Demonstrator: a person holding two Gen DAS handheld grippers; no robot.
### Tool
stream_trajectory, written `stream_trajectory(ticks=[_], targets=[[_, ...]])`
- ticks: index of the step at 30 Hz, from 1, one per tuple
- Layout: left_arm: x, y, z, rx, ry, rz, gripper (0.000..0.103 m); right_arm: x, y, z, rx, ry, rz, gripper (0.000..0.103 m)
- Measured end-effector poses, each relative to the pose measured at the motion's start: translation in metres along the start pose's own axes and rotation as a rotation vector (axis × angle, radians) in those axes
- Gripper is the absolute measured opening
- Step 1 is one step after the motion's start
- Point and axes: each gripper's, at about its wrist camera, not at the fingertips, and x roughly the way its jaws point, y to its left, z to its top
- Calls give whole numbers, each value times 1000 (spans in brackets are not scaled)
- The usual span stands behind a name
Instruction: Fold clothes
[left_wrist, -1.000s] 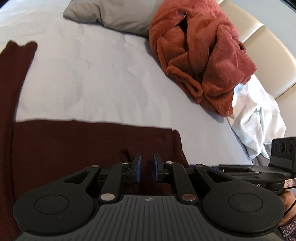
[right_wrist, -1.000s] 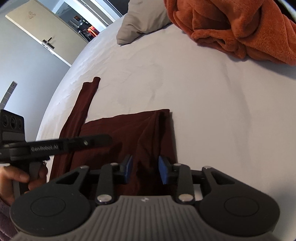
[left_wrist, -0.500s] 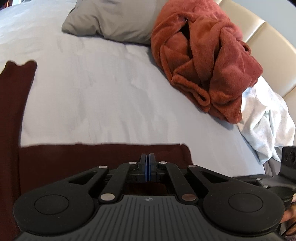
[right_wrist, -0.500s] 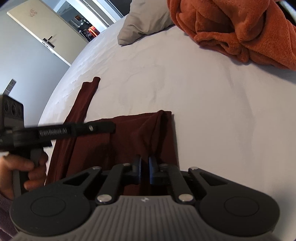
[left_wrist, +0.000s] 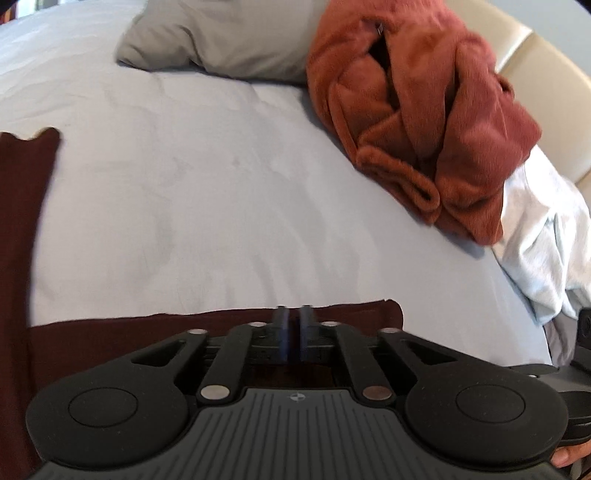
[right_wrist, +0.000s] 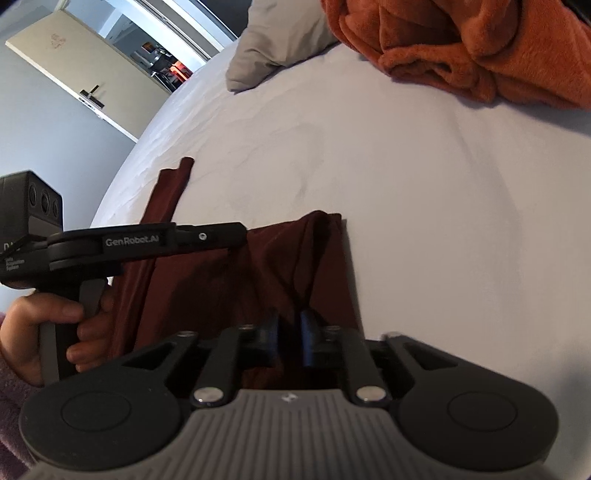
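A dark maroon garment (left_wrist: 147, 332) lies flat on the white bed sheet (left_wrist: 221, 184), with a long strip of it (left_wrist: 18, 221) running up the left side. My left gripper (left_wrist: 294, 321) sits low over the garment's far edge. Its jaws are opening, a narrow gap shows between them, and the pads press on nothing. In the right wrist view the garment (right_wrist: 221, 288) has a raised fold near its right edge. My right gripper (right_wrist: 290, 328) hovers over that fold with its jaws opening and the cloth loose beneath them. A hand (right_wrist: 48, 321) holds the left gripper's handle.
A rust-orange fleece blanket (left_wrist: 424, 110) is heaped at the back right, partly over a grey pillow (left_wrist: 221, 44). A pale crumpled cloth (left_wrist: 535, 240) lies below it by the beige headboard (left_wrist: 546, 74). A door (right_wrist: 74, 74) stands beyond the bed's left edge.
Both grippers closed half a second ago and have now parted again. The maroon fold by the right gripper has settled a little. Neither hand has shifted much.
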Motion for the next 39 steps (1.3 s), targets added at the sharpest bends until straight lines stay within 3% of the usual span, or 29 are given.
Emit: stream_trajectory(ticks=[2,9,16,20,27,32,39], targets=[[-17,-3,-10,-2,-35,20,46,-13,5,-4,-36,-23,-15,48],[-76,-27,-70,-37,-21,11,46,-52,42,-14,-289,62,-127,48],[-134,-52,-146,-27,26,-33,41,-96,75,-31,-308,177,-190,47],[-165,-47,-184,-46,33,-11,39,-116,102,-68,-328,173,-205,47],[-230,-6,-229,-123,-72,117,39,-126,125,-176,-334,97,-236,46],[-265,29,-248,-192,-150,224,39,-119,128,-256,-371,76,-346,45],[-264,21,-285,-155,-84,206,39,-123,139,-307,-435,2,-477,45]])
